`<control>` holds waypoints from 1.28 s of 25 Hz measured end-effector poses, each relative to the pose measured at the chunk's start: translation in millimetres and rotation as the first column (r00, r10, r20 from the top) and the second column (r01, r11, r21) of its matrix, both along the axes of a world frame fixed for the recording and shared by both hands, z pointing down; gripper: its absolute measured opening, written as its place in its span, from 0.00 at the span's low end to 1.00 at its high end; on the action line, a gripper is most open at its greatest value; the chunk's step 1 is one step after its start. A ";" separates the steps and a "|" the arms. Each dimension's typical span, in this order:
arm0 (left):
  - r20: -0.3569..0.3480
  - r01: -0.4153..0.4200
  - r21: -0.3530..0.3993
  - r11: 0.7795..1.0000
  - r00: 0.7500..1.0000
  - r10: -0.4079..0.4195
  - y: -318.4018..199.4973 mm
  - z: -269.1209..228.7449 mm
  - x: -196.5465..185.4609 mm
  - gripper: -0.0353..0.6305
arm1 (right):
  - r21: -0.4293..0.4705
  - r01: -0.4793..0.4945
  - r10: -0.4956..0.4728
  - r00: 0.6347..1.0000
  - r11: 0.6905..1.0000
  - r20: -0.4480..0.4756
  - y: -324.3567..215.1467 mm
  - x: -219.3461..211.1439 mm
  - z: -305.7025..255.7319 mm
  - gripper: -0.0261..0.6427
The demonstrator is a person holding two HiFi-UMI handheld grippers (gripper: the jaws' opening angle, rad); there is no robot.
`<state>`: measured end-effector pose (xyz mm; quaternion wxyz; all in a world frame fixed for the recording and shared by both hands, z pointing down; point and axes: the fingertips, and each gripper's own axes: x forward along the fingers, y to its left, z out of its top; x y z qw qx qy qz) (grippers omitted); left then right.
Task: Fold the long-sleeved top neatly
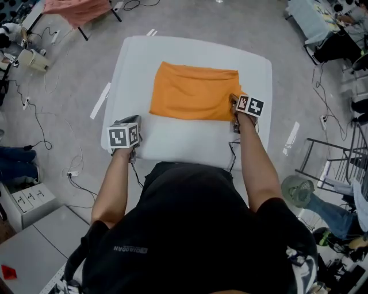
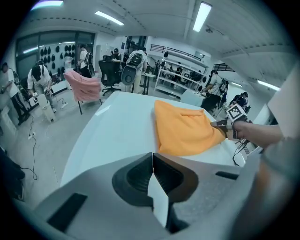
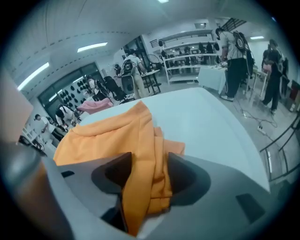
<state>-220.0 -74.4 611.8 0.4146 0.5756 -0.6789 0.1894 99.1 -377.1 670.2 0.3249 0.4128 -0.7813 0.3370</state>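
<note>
Hovering at the table's [image 1: 184,143] near edge, left gripper [image 2: 153,161] is pressed together, empty. Right gripper [image 3: 149,171] stands spread around the folded top's [image 1: 192,92] right edge; soft, limp layers likely want pinching together there.

**Surroundings: clutter about the work area**

I note a white, round-cornered surface [image 1: 184,146] standing on a grey floor [image 1: 75,69]. A pink cloth [image 1: 76,10] hangs at upper left. White tape strips [image 1: 100,101] lie on the floor beside the surface. Loose cables [image 1: 35,118] trail at left, and a fan [image 1: 297,190] stands at right.
</note>
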 end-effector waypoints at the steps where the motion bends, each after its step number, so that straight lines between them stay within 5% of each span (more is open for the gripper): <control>1: -0.002 0.000 0.000 1.000 1.000 0.000 2.4 0.1 2.4 0.06 | 0.014 0.023 -0.023 0.999 1.000 -0.032 -0.4 -2.0 0.3 0.40; 5: -0.014 0.001 -0.001 1.000 1.000 -0.001 10.1 3.1 7.2 0.06 | 0.033 0.096 -0.093 0.993 0.995 -0.066 0.2 -16.3 2.0 0.29; 7: -0.029 0.010 -0.001 1.000 1.000 -0.010 12.2 4.6 7.8 0.06 | 0.024 0.093 -0.092 0.996 0.995 -0.019 -0.3 -20.6 2.6 0.21; 14: -0.028 -0.004 -0.003 1.000 1.000 0.004 13.7 4.0 5.3 0.06 | -0.043 0.077 -0.068 0.982 0.996 0.179 -4.6 -15.9 1.1 0.15; 26: -0.029 -0.060 0.010 0.998 0.998 0.060 -0.3 2.6 -2.9 0.06 | 0.107 0.059 -0.060 0.998 0.992 0.005 -20.9 29.4 -67.0 0.15; 32: -0.011 -0.113 0.005 0.994 0.994 0.113 -5.1 2.4 -5.2 0.06 | 0.139 0.060 -0.066 0.997 0.988 0.040 -2.5 2.7 -110.6 0.16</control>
